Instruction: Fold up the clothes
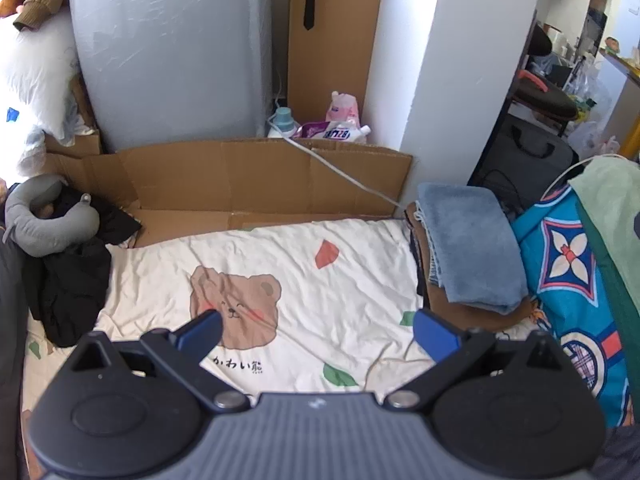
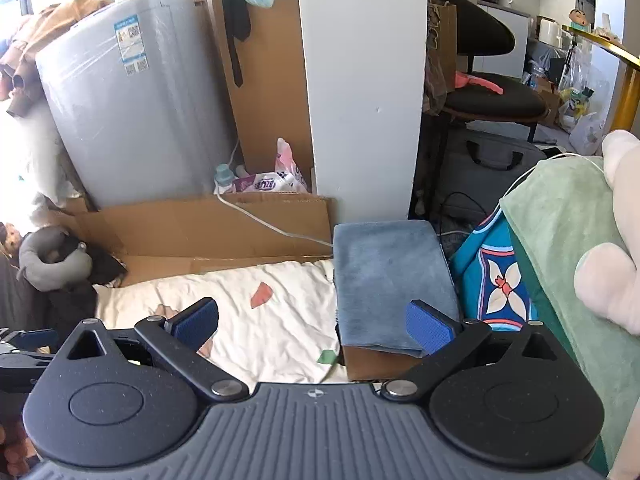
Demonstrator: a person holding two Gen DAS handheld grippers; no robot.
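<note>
A folded blue towel (image 1: 468, 248) (image 2: 390, 276) lies on top of a stack of folded clothes, with a brown garment (image 1: 472, 316) (image 2: 372, 362) under it, at the right edge of a cream bear-print sheet (image 1: 320, 300) (image 2: 264, 320). A heap of black clothes (image 1: 68, 280) (image 2: 68, 300) sits at the left of the sheet. My left gripper (image 1: 318, 334) hangs open over the bear print, holding nothing. My right gripper (image 2: 312, 322) is open too, its right finger over the near end of the blue towel.
A grey neck pillow (image 1: 44, 216) (image 2: 52, 260) rests on the black heap. Flattened cardboard (image 1: 256, 176) (image 2: 216, 228) and a wrapped grey appliance (image 1: 172, 48) (image 2: 132, 100) stand behind the bed. A patterned blue cloth (image 1: 572, 280) (image 2: 496, 276) and a green towel (image 2: 572, 232) lie at right.
</note>
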